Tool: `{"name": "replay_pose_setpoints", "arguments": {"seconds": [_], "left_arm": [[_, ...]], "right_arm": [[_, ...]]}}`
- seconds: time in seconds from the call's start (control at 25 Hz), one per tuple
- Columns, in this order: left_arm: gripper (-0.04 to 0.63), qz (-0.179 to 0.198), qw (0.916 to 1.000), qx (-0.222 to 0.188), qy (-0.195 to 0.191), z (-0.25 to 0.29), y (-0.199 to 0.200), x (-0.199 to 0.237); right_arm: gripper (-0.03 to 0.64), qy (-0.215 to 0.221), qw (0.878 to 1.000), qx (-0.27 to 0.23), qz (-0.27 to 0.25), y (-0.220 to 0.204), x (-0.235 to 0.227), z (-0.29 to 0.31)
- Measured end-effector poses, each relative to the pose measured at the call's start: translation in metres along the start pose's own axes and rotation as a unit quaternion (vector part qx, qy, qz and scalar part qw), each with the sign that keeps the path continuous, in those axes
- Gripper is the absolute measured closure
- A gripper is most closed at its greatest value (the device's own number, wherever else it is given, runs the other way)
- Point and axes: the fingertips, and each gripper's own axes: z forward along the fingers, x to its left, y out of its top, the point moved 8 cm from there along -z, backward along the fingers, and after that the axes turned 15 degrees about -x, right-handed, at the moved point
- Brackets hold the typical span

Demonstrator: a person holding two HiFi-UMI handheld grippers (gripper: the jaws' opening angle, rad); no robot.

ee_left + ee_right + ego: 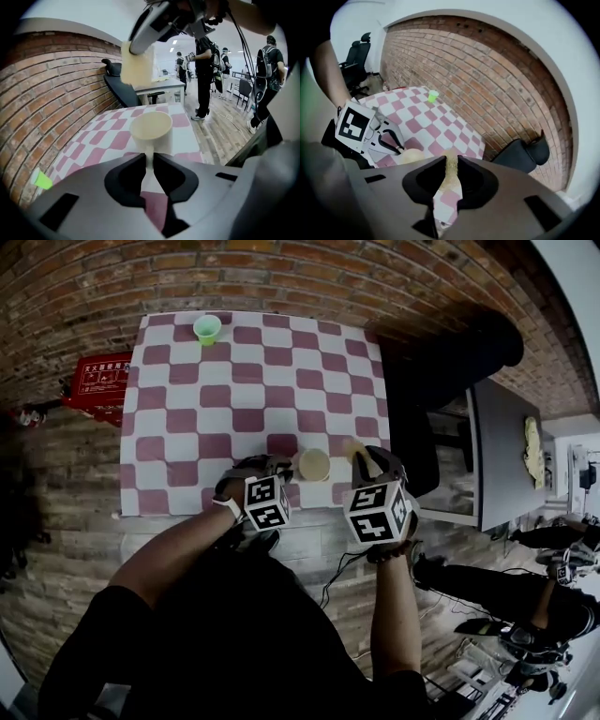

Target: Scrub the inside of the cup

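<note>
Head view is showing the cup (313, 465) near the table's (253, 381) front edge; left gripper (149, 165) is clamping its handle (149, 157); right gripper (451, 166) is pinching the sponge (137, 65) up beside it; steadying the cup while lowering the sponge straight in seems wisest.

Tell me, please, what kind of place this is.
Probably an open office or lab space, not a kitchen. A brick wall stands beside the table's checked cloth. Beyond it are a black office chair, a desk and standing people.

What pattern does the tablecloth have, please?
The tablecloth has pink and white checks, best in head view.
</note>
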Motion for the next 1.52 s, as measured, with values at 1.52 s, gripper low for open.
{"name": "replay_pose_setpoints", "arguments": {"seconds": [1.52], "left_arm": [[0.537,0.058,0.9982,-0.013,0.002,-0.003,0.002,-0.001]], "right_arm": [[0.529,0.335,0.914,-0.004,-0.229,-0.009,0.061,0.053]]}}
